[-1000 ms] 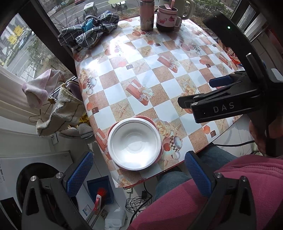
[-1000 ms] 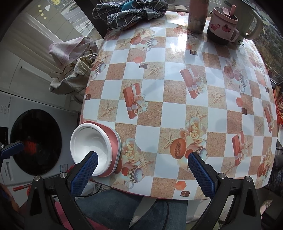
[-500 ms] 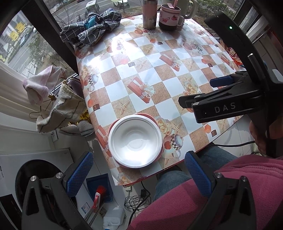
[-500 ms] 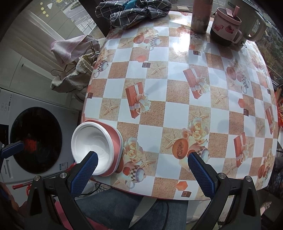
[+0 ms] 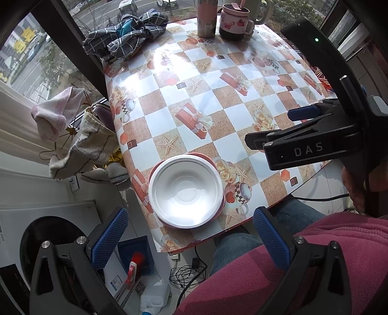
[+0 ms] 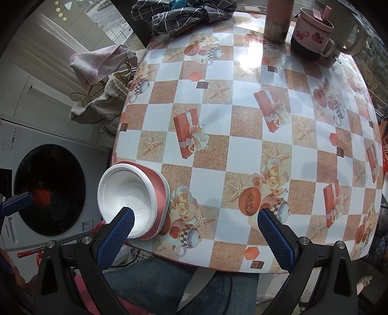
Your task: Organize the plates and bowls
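White bowl (image 5: pixel 185 191) sits ahead of the spread left tool (image 5: pixel 191 238)

A bowl (image 5: pixel 185 191) sits nested on a stack of plates (image 6: pixel 161 186) at the near left corner of the surface (image 6: pixel 245 150), close to the edge by the seated person's knees (image 6: pixel 169 286). At the far side stand a flask (image 5: pixel 206 18), a lidded mug (image 5: pixel 234 21) to its right and a jug (image 6: pixel 352 31) behind, with a crumpled cloth (image 5: pixel 126 36) at the far left corner. Both grippers hang above the near edge, left gripper (image 5: pixel 191 238) over the bowl, right gripper (image 6: pixel 194 240) beside it
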